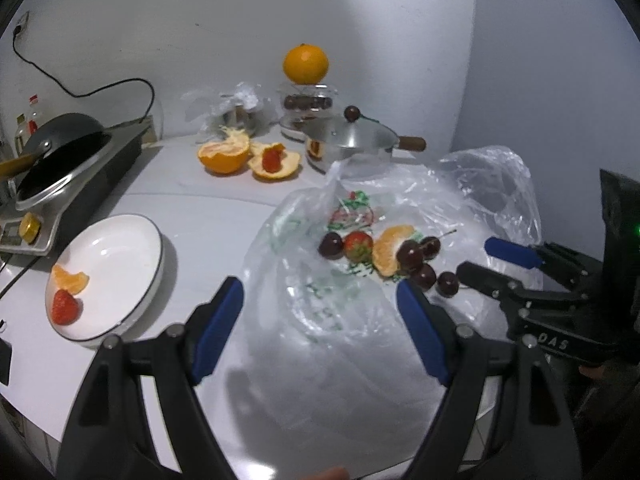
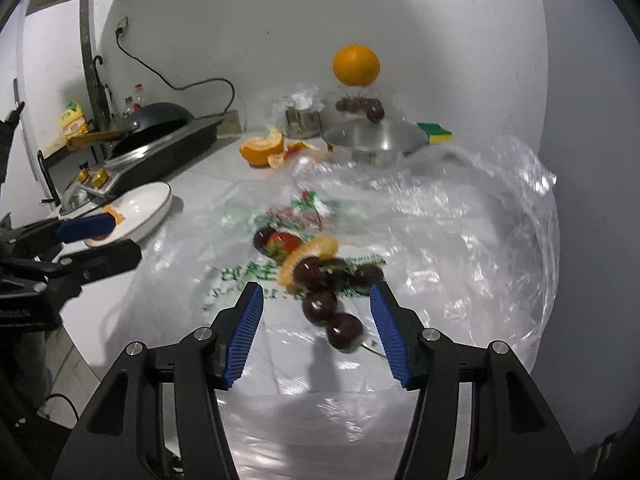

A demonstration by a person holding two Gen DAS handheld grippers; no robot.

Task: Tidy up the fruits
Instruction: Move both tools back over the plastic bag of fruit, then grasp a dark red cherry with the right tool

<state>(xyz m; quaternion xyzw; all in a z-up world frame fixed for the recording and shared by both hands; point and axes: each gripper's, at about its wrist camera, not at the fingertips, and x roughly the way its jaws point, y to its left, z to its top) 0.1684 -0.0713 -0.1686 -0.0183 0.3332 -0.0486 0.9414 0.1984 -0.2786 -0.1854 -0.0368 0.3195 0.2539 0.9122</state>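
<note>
On a clear plastic bag lie several dark cherries, a strawberry and an orange segment. My left gripper hovers open over the bag, short of the fruit, with nothing between its blue pads. The white plate on its left holds an orange segment and a strawberry. My right gripper is open just above two cherries, its pads clear of them. The right gripper comes in from the right beside the cherries.
A whole orange sits on a glass jar at the back. Orange peel halves, one cradling a strawberry, lie before a lidded steel pot. A cooker with a dark wok stands left. A sponge is behind the pot.
</note>
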